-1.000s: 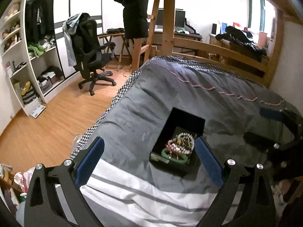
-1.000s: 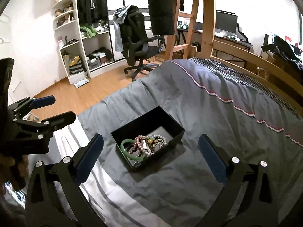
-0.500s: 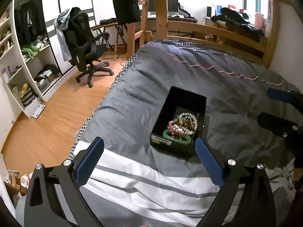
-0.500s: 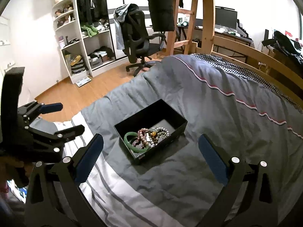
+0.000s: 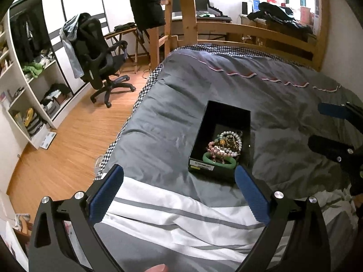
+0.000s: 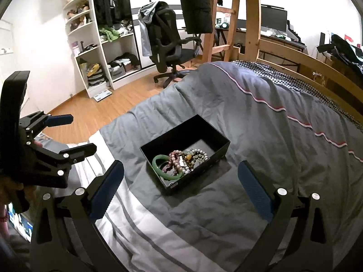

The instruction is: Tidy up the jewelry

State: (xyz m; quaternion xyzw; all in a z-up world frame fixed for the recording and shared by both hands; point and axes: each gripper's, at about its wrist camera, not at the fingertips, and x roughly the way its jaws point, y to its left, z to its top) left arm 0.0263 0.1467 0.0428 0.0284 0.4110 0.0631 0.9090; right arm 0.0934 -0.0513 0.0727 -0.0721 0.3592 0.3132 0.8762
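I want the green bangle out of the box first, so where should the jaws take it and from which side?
Grip the bangle's bare arc nearest the box's end wall, coming straight down from above. It lies flat, that arc is clear, and beaded bracelets overlap its other side. Probably one jaw goes inside the ring, one outside.

Bedroom setting beyond the task.
Grey duvet [image 5: 181,117] over wooden bed frame [image 5: 256,31]; black office chair [image 6: 168,45] on wood floor [image 5: 68,140]; white shelving [image 6: 95,52] alongside.
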